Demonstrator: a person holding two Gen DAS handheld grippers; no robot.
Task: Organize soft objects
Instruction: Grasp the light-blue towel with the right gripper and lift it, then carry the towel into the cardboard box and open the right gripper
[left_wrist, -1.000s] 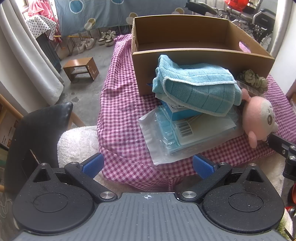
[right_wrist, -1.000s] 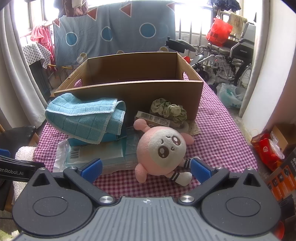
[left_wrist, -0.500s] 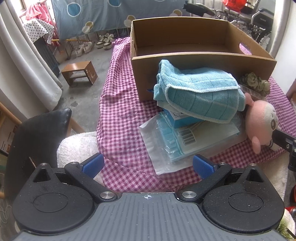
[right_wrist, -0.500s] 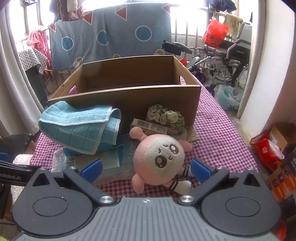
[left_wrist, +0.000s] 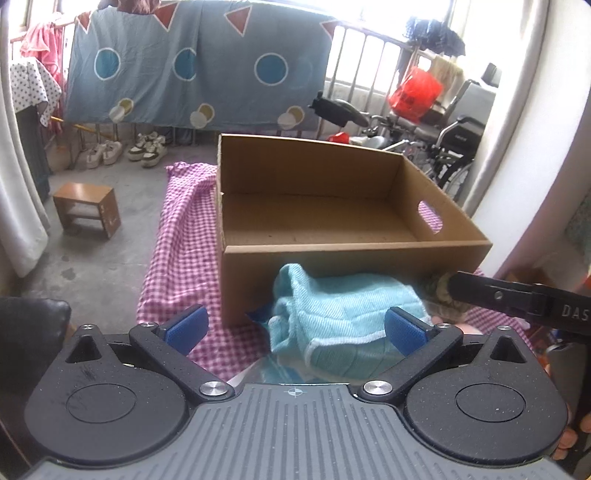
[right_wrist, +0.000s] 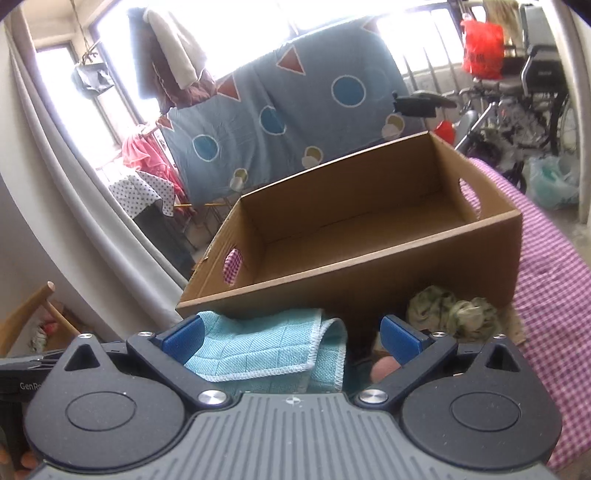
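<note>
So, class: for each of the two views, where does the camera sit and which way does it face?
Left wrist: on the left claw, facing the cardboard box past the blue towel; the right claw's arm shows at right.
Right wrist: on the right claw, tilted, facing the same box, green scrunchie beside it.
Shared: box, towel, hanging sheet.

Left wrist view looked low and close over the teal towel toward the cardboard box, right wrist view tilted, equally near, both shared towel and box.
</note>
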